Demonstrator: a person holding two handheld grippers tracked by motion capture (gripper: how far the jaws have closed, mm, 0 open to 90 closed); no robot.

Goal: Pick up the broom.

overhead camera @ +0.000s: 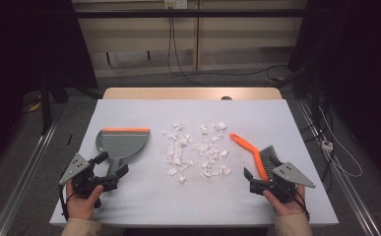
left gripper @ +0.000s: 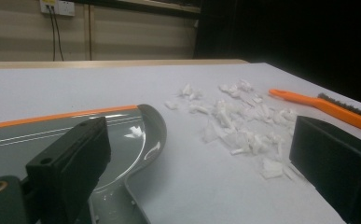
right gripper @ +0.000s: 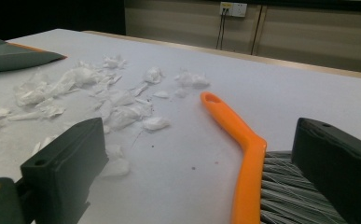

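Both grippers' jaws stand apart, nothing clamped. We should close the left gripper [overhead camera: 110,169] squarely on the grey orange-edged plastic dustpan [overhead camera: 121,142] handle, the right gripper [overhead camera: 257,178] on the orange-handled grey-bristled brush [overhead camera: 258,157], before sweeping the torn white paper scraps [overhead camera: 195,150]

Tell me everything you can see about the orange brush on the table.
The brush has a slim orange handle, plastic by the look of it, with a hanging hole at its far tip, a bend midway, and grey bristles along the near end. It lies flat on the white table, right of the white paper scraps, handle pointing away toward them. The right gripper sits at its bristle end, jaws open on either side, not clamping it.
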